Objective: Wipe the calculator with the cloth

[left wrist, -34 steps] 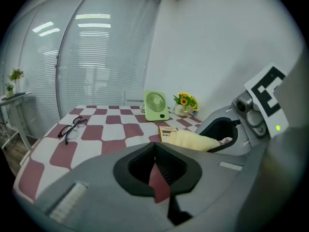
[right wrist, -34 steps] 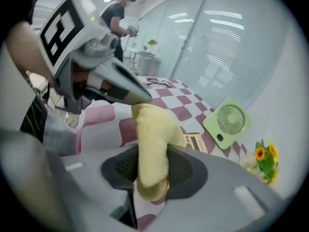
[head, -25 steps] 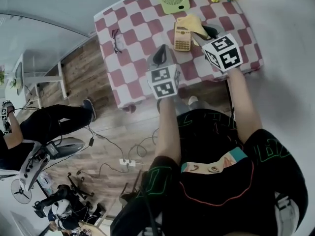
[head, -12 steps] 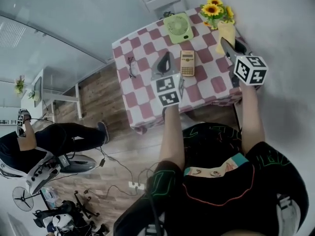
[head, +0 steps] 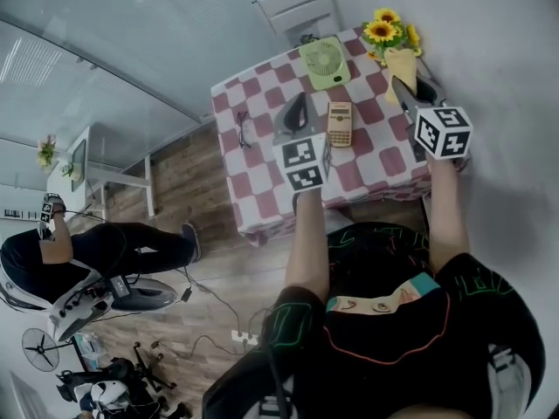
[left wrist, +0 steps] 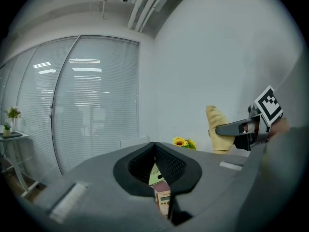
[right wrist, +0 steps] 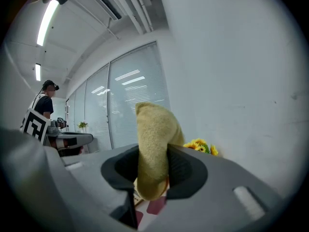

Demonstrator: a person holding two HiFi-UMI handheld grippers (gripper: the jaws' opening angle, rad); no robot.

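Observation:
The tan calculator [head: 340, 124] lies flat on the red-and-white checked table [head: 262, 195]. My left gripper [head: 300, 99] hovers just left of it, jaws shut on nothing. Through the slit below its tips in the left gripper view [left wrist: 155, 146] I see the calculator [left wrist: 163, 200]. My right gripper [head: 407, 90] is off to the calculator's right, near the table's right edge, shut on the yellow cloth [head: 400, 64]. The cloth [right wrist: 153, 139] stands up between the right gripper's jaws [right wrist: 152, 151]. The left gripper view also shows the cloth [left wrist: 217, 134].
A green fan [head: 324, 61] sits behind the calculator. Sunflowers [head: 385, 30] are at the far right corner, glasses [head: 244, 129] on the table's left part. A white chair [head: 293, 7] stands behind the table. A seated person [head: 79, 251] and floor cables [head: 218, 308] are at left.
My right gripper has carried the cloth from beside the calculator out to the right, near the sunflowers. The head view has shifted, so the table sits lower in it. The left gripper stays by the calculator.

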